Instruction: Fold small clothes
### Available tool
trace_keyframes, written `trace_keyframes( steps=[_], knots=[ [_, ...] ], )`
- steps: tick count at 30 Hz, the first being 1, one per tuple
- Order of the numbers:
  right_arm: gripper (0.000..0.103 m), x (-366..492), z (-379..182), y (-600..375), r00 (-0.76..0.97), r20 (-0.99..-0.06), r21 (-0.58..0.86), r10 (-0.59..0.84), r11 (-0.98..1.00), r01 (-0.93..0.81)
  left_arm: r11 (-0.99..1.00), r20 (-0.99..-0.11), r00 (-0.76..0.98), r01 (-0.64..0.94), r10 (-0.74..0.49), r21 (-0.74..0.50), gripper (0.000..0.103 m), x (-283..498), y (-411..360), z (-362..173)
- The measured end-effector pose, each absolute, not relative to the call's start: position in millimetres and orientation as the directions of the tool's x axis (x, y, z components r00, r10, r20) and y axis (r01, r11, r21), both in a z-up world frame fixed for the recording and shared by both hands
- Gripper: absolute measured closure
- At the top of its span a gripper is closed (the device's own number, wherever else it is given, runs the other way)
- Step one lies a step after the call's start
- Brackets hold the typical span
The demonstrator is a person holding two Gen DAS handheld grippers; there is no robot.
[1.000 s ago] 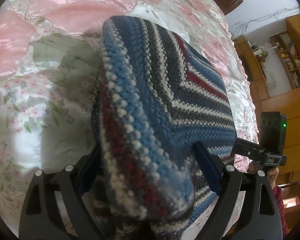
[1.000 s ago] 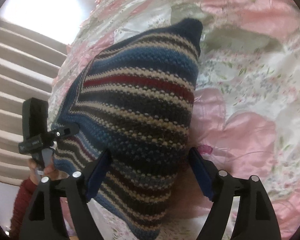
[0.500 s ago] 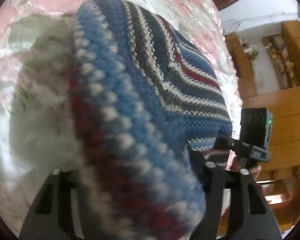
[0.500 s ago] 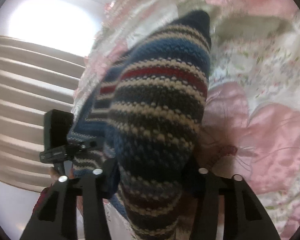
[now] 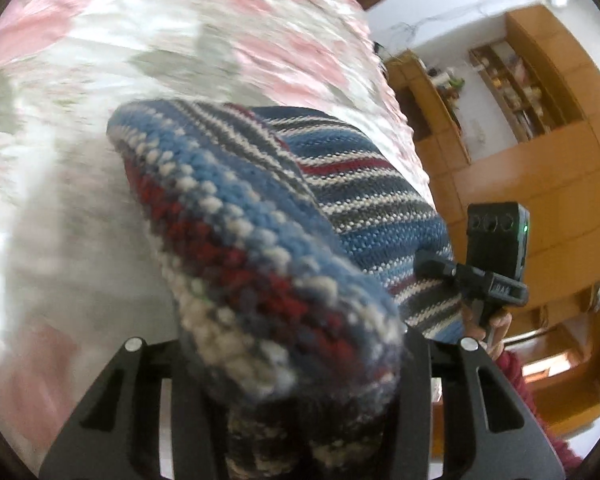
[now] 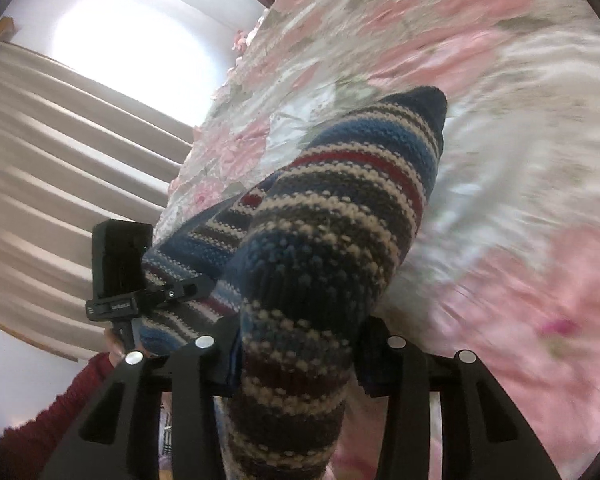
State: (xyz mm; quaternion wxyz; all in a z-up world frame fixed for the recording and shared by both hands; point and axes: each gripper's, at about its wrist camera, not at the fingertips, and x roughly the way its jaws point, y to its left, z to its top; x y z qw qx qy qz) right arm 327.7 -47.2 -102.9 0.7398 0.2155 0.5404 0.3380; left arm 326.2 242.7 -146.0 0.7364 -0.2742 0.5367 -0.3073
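In the left wrist view, the left gripper was clamped on a bunched edge of the striped knit garment, its 2 black fingers pressed against the wool from either side. The knit rose from the jaws in a thick fold banded in blue, red, cream and grey, and a flatter panel of it stretched away to the right. At that far end the right gripper pinched the cloth, with a hand and a dark red sleeve below it. The garment hung above a bedspread printed with pink flowers, which was blurred. Wooden cabinets with open shelves stood along the right.

In the right wrist view, the right gripper was likewise closed on the garment, its fingers tight against a thick fold that ran up to a dark blue corner. A thinner layer of the knit led off left to the left gripper, which nipped its edge; a hand and red sleeve showed beneath. The bedspread lay behind, and pale curtains hung below a bright window on the left.
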Motion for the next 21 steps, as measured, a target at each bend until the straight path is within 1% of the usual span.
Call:
trace_keyframes(
  steps=[3, 5, 9, 11, 12, 14, 15, 17, 18, 19, 21],
  knots=[
    [0.060, 308.4, -104.7, -81.9, 0.207, -0.662, 0.674, 0.720, 0.693, -0.255, 0.677, -0.631, 0.250, 0.197, -0.734, -0.709, 0.062, 310.8, 201.7, -140.6],
    [0.060, 299.0, -112.5, -99.8, 0.211, -0.673, 0.668, 0.709, 0.705, -0.240, 0.685, -0.639, 0.250, 0.205, -0.727, -0.699, 0.062, 302.6, 181.2, -146.4],
    [0.059, 285.5, -157.1, -122.0, 0.166, -0.729, 0.641, 0.664, 0.747, -0.178, 0.726, -0.693, 0.217, 0.186, -0.687, -0.662, 0.061, 283.6, 150.9, -177.6],
    [0.055, 278.3, -178.0, -128.7, 0.155, -0.729, 0.649, 0.667, 0.745, -0.152, 0.758, -0.723, 0.226, 0.188, -0.653, -0.625, 0.057, 275.4, 147.5, -194.9],
    [0.054, 275.5, -184.9, -133.2, 0.164, -0.704, 0.677, 0.691, 0.723, -0.136, 0.763, -0.725, 0.236, 0.185, -0.647, -0.620, 0.056, 272.4, 146.8, -200.3],
    [0.048, 273.8, -187.6, -135.8, 0.174, -0.685, 0.698, 0.708, 0.705, -0.125, 0.748, -0.707, 0.253, 0.142, -0.661, -0.649, 0.055, 270.2, 149.1, -206.5],
    [0.046, 272.9, -187.0, -136.2, 0.175, -0.683, 0.699, 0.709, 0.704, -0.123, 0.746, -0.703, 0.263, 0.129, -0.661, -0.653, 0.054, 268.3, 150.9, -207.7],
    [0.040, 266.6, -183.1, -137.4, 0.188, -0.695, 0.686, 0.694, 0.718, -0.117, 0.756, -0.711, 0.277, 0.106, -0.646, -0.646, 0.049, 266.9, 150.3, -204.7],
    [0.038, 261.4, -179.1, -138.6, 0.194, -0.708, 0.671, 0.679, 0.732, -0.117, 0.762, -0.716, 0.284, 0.099, -0.638, -0.639, 0.048, 266.3, 149.5, -201.0],
    [0.036, 257.0, -176.6, -139.5, 0.196, -0.718, 0.659, 0.668, 0.743, -0.116, 0.770, -0.722, 0.291, 0.091, -0.627, -0.632, 0.045, 264.2, 148.9, -196.0],
    [0.033, 243.6, -172.8, -144.6, 0.204, -0.723, 0.654, 0.660, 0.749, -0.106, 0.779, -0.727, 0.310, 0.078, -0.613, -0.623, 0.044, 256.0, 150.8, -187.3]
  ],
)
